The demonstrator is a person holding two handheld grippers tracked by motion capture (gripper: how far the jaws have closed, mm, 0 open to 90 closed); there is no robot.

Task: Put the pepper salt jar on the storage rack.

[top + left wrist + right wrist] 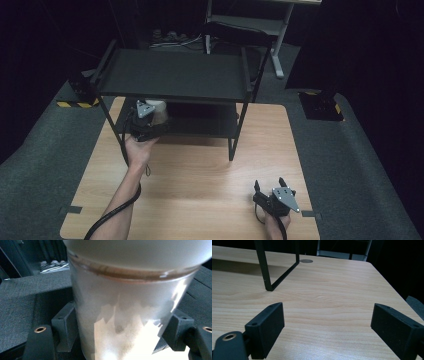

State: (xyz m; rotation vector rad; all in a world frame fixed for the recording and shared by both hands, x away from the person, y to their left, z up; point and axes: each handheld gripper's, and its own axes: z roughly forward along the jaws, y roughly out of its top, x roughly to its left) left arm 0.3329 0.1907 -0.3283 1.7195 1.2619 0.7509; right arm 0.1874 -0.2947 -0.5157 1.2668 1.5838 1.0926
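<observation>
1. The left gripper (pixel 150 116) was reaching in at the lower shelf (pixel 200 125) of the black rack (pixel 175 75), and its jaws were pinching a clear cup (pixel 130 315) from both sides, a black pad against each wall.
2. The cup sat at the left end of that lower level, under the top shelf, with a pale domed lid (pixel 137 252) capping it and a brownish band just beneath the rim.
3. Whether its base rested on the shelf or hung free could not be told.
4. It looked like thin plastic: probably light, smooth and easy to crush, so a gentle squeeze at mid-body, below the lid, seemed the safest hold.
5. The lid might pop if gripped.
6. The right gripper (pixel 274 192) rested near the table's (pixel 200 180) front right edge, jaws spread wide with nothing between them.
</observation>
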